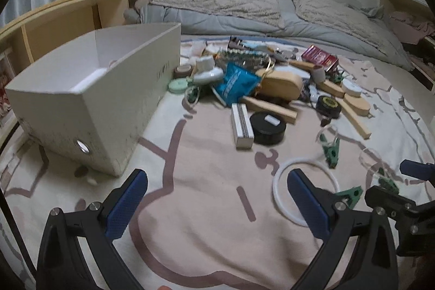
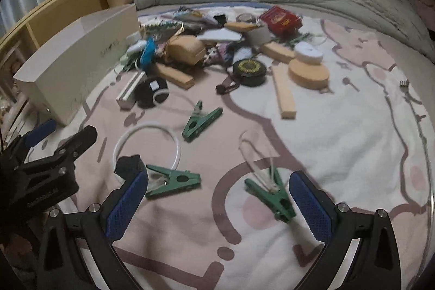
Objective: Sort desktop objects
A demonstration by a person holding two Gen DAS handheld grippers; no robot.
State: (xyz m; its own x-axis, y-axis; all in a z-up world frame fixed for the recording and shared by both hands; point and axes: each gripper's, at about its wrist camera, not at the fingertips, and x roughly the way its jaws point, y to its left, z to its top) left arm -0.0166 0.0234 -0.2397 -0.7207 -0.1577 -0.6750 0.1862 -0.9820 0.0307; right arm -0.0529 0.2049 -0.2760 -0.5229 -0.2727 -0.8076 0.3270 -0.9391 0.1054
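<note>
**Right gripper lines up on a green clip**

The right gripper (image 2: 217, 204) hangs low over the patterned bedspread (image 2: 339, 143), jaws spread wide and holding nothing. A green clip (image 2: 272, 197) with a clear loop lies at lower centre of the right wrist view, just inside the right-hand finger. A second green clip (image 2: 174, 181) lies beside the left-hand finger, on a white ring (image 2: 148, 127); a third (image 2: 199, 121) sits further up the frame.

The left gripper (image 1: 217, 201) is likewise wide open and empty, over bare cloth. The white box (image 1: 89, 89), apparently the sorting bin, stands at upper left of both views, next to the heap of small objects (image 1: 261, 83).

To do this pick well, I judge the right gripper should shift right to centre on the clip's body, not its loop, then close across the narrow width. The soft bedding may give, so press down gently before closing.
</note>
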